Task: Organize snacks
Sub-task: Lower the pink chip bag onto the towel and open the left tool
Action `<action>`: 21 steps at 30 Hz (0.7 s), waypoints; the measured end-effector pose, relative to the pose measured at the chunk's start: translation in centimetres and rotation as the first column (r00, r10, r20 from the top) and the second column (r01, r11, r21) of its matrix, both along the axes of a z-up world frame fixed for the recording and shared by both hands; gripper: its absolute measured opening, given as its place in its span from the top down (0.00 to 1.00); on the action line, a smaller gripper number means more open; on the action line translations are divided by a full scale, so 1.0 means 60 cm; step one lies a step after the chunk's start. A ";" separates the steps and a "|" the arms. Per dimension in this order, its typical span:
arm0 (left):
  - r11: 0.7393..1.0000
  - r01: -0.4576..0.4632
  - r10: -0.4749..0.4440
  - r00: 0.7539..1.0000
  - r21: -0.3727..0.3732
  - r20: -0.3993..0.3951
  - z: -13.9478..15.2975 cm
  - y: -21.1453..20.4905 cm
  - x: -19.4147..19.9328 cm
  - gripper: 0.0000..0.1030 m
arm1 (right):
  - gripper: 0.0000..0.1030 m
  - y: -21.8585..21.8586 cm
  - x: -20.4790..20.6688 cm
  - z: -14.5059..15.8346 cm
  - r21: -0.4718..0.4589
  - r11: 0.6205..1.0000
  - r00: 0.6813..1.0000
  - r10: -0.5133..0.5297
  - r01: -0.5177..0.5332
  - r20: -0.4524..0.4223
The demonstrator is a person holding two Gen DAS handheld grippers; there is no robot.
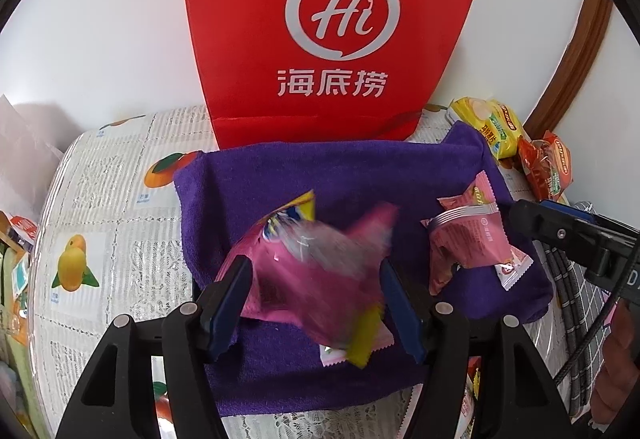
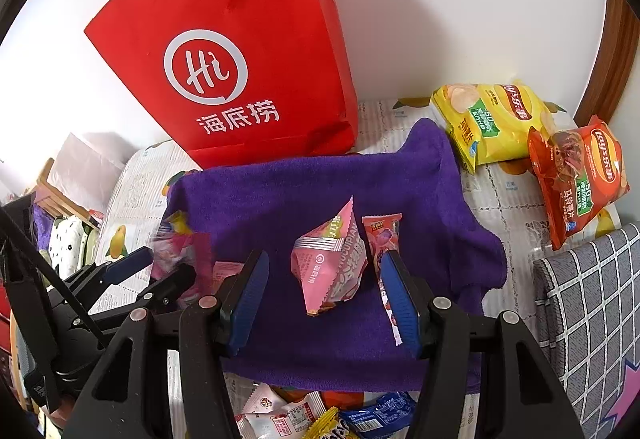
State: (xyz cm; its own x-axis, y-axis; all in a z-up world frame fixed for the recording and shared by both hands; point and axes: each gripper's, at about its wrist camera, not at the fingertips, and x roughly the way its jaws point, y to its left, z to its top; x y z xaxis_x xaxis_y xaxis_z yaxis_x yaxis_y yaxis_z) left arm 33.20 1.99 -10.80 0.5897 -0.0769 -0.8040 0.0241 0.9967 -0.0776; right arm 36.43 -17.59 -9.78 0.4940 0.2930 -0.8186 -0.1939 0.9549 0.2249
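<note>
My left gripper (image 1: 314, 265) hovers over the purple towel (image 1: 360, 167) with a blurred magenta and yellow snack packet (image 1: 320, 279) loose between its blue pads, and the jaws stand apart. From the right wrist view, this left gripper (image 2: 168, 263) and its packet (image 2: 184, 259) are at the left. My right gripper (image 2: 325, 257) is open above the towel (image 2: 300, 191). A pink packet (image 2: 328, 267) lies between its fingers, untouched. A long red-pink packet (image 2: 382, 239) lies beside and partly under the right finger.
A red paper bag (image 2: 240, 59) stands behind the towel against the wall. Yellow (image 2: 492, 119) and orange (image 2: 580, 179) chip bags lie at the back right. Several small snacks (image 2: 320, 415) sit at the near table edge. A grey checked cushion (image 2: 592, 299) is at the right.
</note>
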 end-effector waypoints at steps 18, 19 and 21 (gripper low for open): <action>1.000 -0.019 0.019 0.999 -0.021 0.025 0.014 0.014 -0.003 0.31 | 0.43 0.012 -0.010 0.012 0.000 1.000 1.000 0.001 -0.001 0.013; 1.000 -0.020 0.020 0.999 -0.020 0.028 0.015 0.016 -0.003 0.31 | 0.43 0.014 -0.012 0.013 0.001 1.000 1.000 0.006 -0.006 0.017; 1.000 -0.022 0.023 0.999 -0.020 0.033 0.019 0.018 -0.005 0.31 | 0.43 0.019 -0.018 0.019 -0.003 1.000 0.999 0.014 -0.013 0.029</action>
